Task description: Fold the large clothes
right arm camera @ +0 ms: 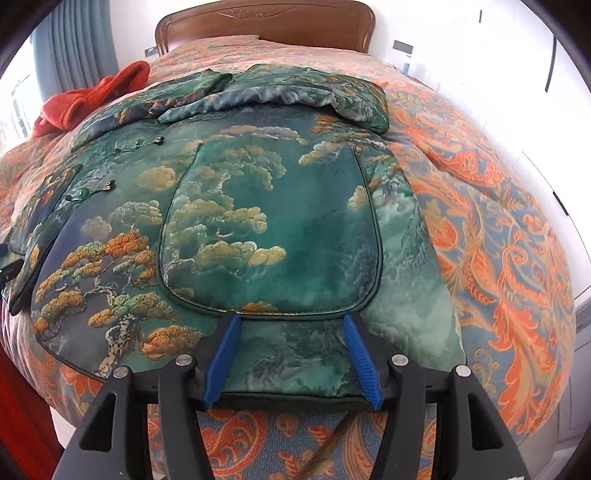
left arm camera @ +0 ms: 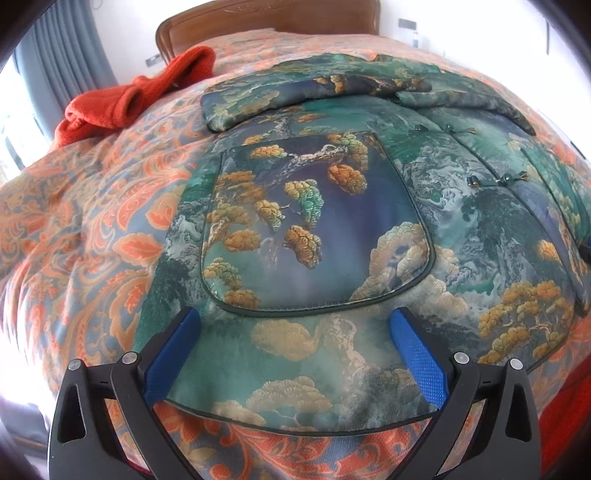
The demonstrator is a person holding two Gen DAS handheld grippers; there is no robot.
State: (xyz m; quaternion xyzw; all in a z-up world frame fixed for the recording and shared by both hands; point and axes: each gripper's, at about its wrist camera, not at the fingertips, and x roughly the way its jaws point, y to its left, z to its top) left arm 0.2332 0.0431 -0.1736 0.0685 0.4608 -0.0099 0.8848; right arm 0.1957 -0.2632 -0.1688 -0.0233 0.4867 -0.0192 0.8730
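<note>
A large green and blue jacket with a printed pine and cloud pattern lies flat on the bed, front up, with its sleeves folded across the top. It also shows in the right wrist view. My left gripper is open, its blue fingers wide apart over the jacket's near hem, below the left patch pocket. My right gripper is open, its blue fingers straddling the near hem below the right patch pocket.
The bed has an orange and blue paisley cover, seen on the right side too. A crumpled red garment lies at the far left near the wooden headboard. Curtains and a window stand at the left.
</note>
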